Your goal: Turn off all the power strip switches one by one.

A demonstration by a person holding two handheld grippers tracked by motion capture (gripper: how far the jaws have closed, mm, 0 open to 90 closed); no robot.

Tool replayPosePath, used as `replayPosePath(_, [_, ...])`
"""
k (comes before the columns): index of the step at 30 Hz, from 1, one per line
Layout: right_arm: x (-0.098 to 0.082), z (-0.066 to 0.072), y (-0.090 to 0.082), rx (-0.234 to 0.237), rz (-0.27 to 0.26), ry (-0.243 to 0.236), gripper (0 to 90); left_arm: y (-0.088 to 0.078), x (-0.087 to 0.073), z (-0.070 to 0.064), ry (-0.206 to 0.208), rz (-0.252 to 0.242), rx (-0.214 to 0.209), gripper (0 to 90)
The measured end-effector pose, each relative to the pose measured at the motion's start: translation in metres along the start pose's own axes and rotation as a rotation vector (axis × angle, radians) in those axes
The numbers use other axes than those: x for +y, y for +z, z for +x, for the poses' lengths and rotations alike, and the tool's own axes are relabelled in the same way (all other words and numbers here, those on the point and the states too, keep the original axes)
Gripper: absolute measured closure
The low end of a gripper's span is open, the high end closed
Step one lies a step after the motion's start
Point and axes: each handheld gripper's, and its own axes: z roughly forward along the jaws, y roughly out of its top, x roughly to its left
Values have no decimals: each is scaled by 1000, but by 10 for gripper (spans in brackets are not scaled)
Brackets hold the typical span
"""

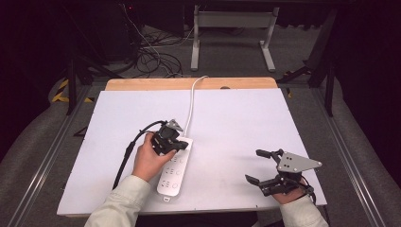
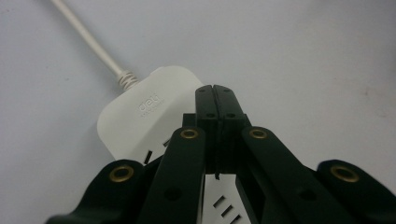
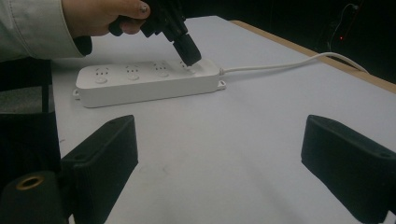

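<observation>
The white power strip [image 1: 174,166] lay left of centre in the lower half of the high view, running from the near edge of the white counter [image 1: 236,123] up towards the middle. Its white cable [image 1: 191,106] led from its far end up to the wooden strip [image 1: 142,84] at the counter's back edge. The left tool [image 1: 176,143], held in the person's left hand [image 1: 149,161], pointed down at the strip's cable end; its jaws were pressed together with nothing between them, their tips [image 3: 190,57] at the strip's top face near the last socket. Whether they touched it could not be told. At the lower right of the high view, the right tool [image 1: 261,165] hovered well apart from the strip, its jaws spread wide and empty over bare counter.
</observation>
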Motion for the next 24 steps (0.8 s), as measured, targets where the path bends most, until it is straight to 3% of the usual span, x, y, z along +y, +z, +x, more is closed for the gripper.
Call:
replayPosePath(12, [0, 0, 0, 3, -2, 0, 112, 5, -1, -1, 14, 12, 14, 900])
replayPosePath(18, [0, 0, 0, 4, -2, 2, 112, 7, -2, -5, 41, 18, 69, 900])
replayPosePath(24, [0, 1, 0, 6, 0, 0, 112, 7, -4, -5, 45, 3, 72, 900])
